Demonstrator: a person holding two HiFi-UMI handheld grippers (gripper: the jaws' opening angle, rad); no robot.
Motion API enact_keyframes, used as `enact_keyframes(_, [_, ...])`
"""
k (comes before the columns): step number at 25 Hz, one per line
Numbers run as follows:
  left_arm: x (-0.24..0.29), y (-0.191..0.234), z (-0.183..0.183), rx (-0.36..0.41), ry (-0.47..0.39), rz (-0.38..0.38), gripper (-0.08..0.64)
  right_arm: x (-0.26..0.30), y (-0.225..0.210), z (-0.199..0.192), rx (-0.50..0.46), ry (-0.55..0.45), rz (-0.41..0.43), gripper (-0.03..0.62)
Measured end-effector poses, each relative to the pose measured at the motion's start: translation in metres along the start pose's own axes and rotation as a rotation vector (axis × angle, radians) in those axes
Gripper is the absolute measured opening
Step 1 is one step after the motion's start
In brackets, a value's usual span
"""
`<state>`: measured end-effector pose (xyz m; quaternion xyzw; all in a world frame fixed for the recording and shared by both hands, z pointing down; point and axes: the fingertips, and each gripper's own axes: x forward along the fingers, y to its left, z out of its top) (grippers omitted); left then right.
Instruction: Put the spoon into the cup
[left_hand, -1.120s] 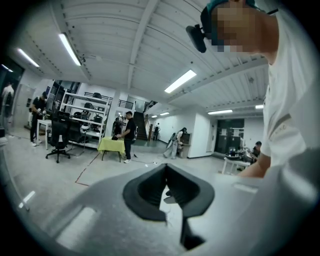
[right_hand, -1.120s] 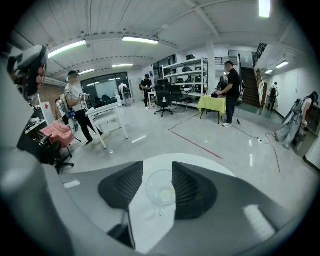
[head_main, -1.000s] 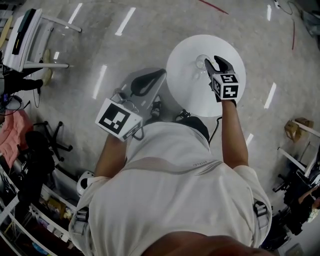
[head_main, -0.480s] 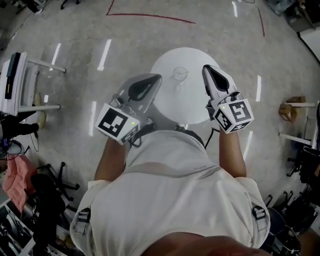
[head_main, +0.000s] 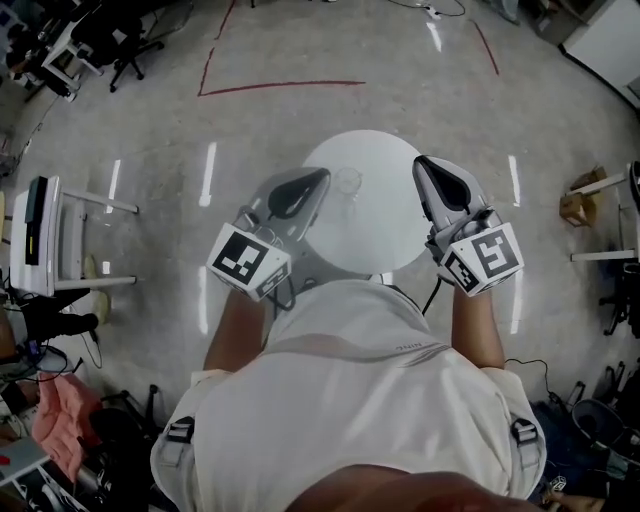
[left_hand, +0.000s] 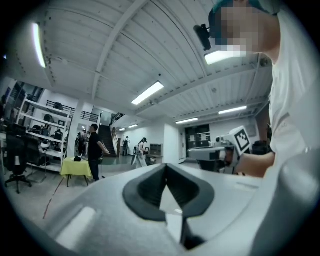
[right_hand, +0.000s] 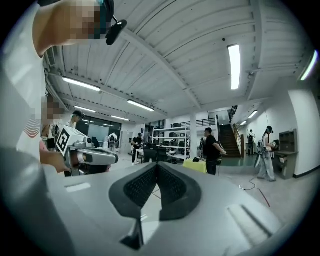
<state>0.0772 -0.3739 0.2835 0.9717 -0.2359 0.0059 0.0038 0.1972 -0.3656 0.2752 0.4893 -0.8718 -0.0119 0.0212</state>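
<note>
A clear glass cup (head_main: 347, 181) stands on the round white table (head_main: 385, 235) in the head view. The spoon is too small to make out; I cannot tell whether it is in the cup. My left gripper (head_main: 322, 176) hovers at the table's left edge, close beside the cup, its jaws shut with nothing between them. My right gripper (head_main: 422, 162) hangs over the table's right edge, also shut and empty. Both point level into the hall, so neither gripper view shows the table or cup. The left gripper view shows the right gripper (left_hand: 220, 150), and the left gripper (right_hand: 85, 155) appears in the right gripper view.
Red tape lines (head_main: 280, 88) mark the floor beyond the table. A white rack (head_main: 40, 235) stands at the left, office chairs (head_main: 120, 40) at the upper left, a small brown stool (head_main: 580, 205) at the right. Several people (left_hand: 95, 150) and a yellow table (left_hand: 76, 167) are far off.
The right gripper has lifted away from the cup and drawn back to the table's right edge. The left gripper has risen too. The jaws now stand level.
</note>
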Motion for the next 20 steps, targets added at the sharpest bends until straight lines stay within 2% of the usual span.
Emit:
enact_keyframes(7, [0.02,-0.025,0.006,0.029,0.001,-0.02,0.002,-0.034,-0.019,-0.002,0.001,0.0,-0.039,0.005])
enact_keyframes(20, [0.013,-0.027,0.005,-0.013,-0.01,-0.018,0.002,-0.027,-0.008,-0.013,-0.004,0.017,0.002,0.006])
